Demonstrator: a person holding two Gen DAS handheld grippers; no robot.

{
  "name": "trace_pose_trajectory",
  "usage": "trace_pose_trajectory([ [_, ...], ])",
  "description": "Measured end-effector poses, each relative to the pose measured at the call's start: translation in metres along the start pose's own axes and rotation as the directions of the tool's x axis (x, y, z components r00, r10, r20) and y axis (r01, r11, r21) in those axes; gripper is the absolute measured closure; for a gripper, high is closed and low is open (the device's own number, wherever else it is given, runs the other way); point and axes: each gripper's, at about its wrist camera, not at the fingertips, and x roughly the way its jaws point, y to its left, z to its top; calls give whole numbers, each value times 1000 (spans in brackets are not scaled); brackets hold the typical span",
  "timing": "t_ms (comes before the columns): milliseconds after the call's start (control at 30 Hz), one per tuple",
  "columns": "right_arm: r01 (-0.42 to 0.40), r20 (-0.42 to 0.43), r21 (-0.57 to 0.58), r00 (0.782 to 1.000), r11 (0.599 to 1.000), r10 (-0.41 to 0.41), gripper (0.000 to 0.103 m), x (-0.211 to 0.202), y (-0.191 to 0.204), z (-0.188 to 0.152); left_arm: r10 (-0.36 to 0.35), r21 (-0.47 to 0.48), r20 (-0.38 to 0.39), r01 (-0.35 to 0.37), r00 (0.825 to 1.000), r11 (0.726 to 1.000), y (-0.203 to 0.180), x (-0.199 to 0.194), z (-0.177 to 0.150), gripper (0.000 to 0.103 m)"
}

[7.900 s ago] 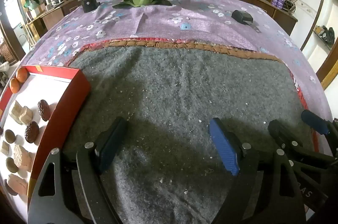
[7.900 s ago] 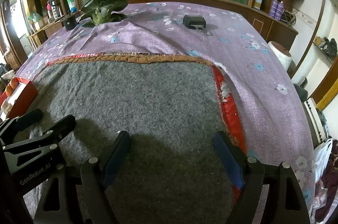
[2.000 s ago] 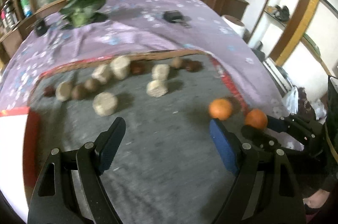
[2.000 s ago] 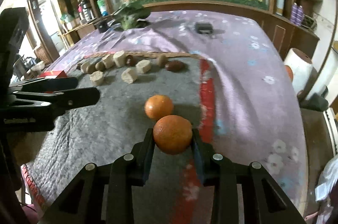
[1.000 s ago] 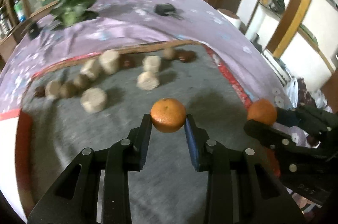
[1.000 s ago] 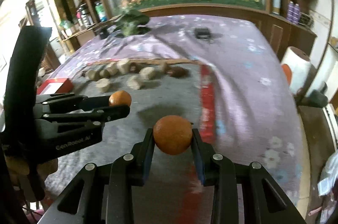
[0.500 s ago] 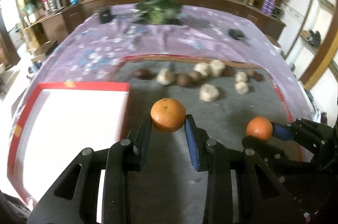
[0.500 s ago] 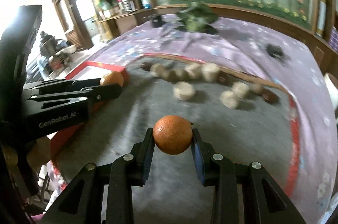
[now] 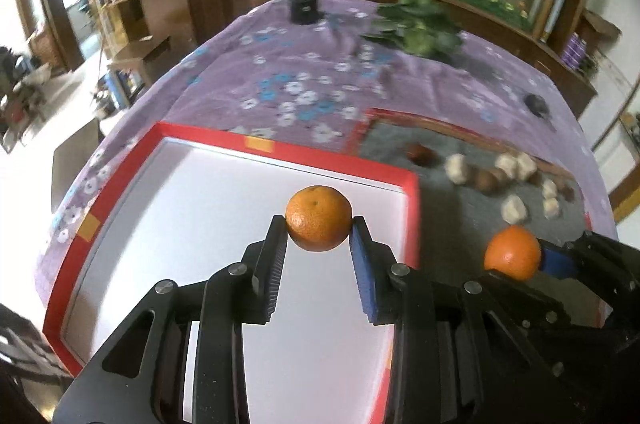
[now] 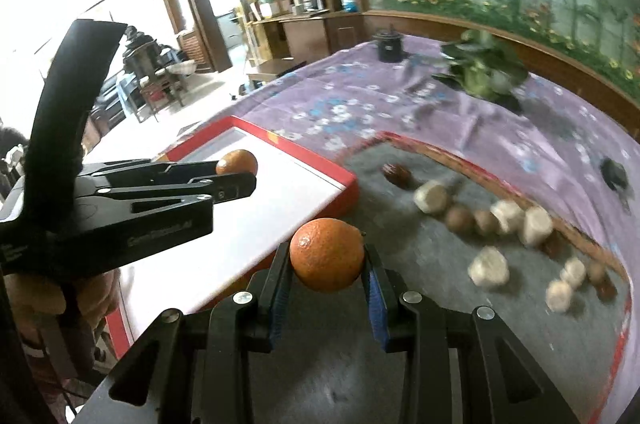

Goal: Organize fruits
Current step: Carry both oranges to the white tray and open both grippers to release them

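Oranges are clamped, one per gripper: left gripper [image 9: 319, 230] holds an orange [image 9: 319, 218] over the white floor of the red tray [image 9: 280, 150]; right gripper [image 10: 327, 266] grips another [image 10: 327, 255] just short of it. Nothing is placed yet (tray looks bare); pale and brown pieces [image 10: 488, 220] beyond are left on the grey mat [image 10: 424, 312].
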Motion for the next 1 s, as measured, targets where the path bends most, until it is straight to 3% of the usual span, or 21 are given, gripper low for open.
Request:
trace_pose_trajectory([
  [200,-43,-34,-53,999,998,41,70,37,16,26,33,-61,-37,-35,999,998,27,19,9,72],
  [433,-27,-104,-83,994,996,18,70,84,21,38,44,-88,-65,-50,997,995,39,38,15,72],
  [733,-30,-118,-101,993,994,18,69,100,22,39,73,-106,-90,-83,993,991,44,53,16,71],
  [833,-81,-106,-97,992,992,70,54,98,24,38,89,-113,-101,-100,991,988,46,55,14,69],
  [1000,-79,-79,-76,994,994,73,52,86,22,35,86,-130,-116,-101,990,986,51,52,12,69],
])
